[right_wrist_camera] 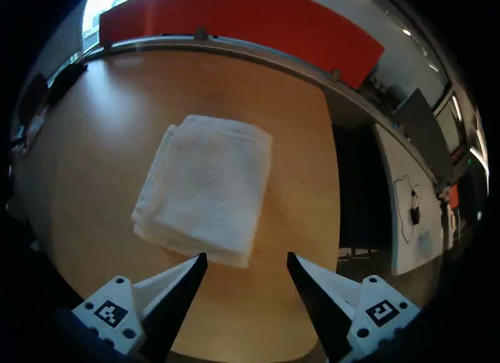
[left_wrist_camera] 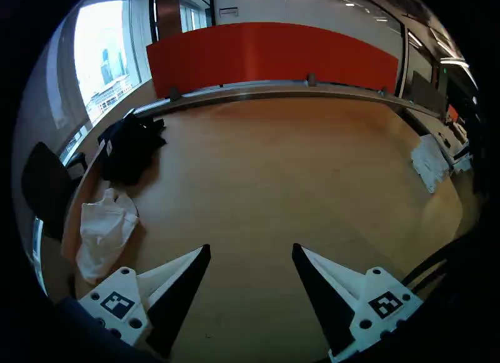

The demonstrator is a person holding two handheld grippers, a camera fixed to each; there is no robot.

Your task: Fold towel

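Note:
A white towel [right_wrist_camera: 206, 188] lies folded into a thick rectangle on the wooden table [right_wrist_camera: 112, 113], just beyond my right gripper [right_wrist_camera: 247, 258], which is open with nothing between its fingers. In the left gripper view the same towel [left_wrist_camera: 430, 162] shows small at the table's far right edge. My left gripper [left_wrist_camera: 251, 249] hovers open over bare table top [left_wrist_camera: 269, 169], holding nothing.
A black bag or garment [left_wrist_camera: 130, 147] and a white plastic bag [left_wrist_camera: 103, 232] lie at the table's left edge, with a dark chair [left_wrist_camera: 44, 188] beside them. An orange divider panel [left_wrist_camera: 269, 54] runs along the far edge. A white desk with cables [right_wrist_camera: 409, 207] stands to the right.

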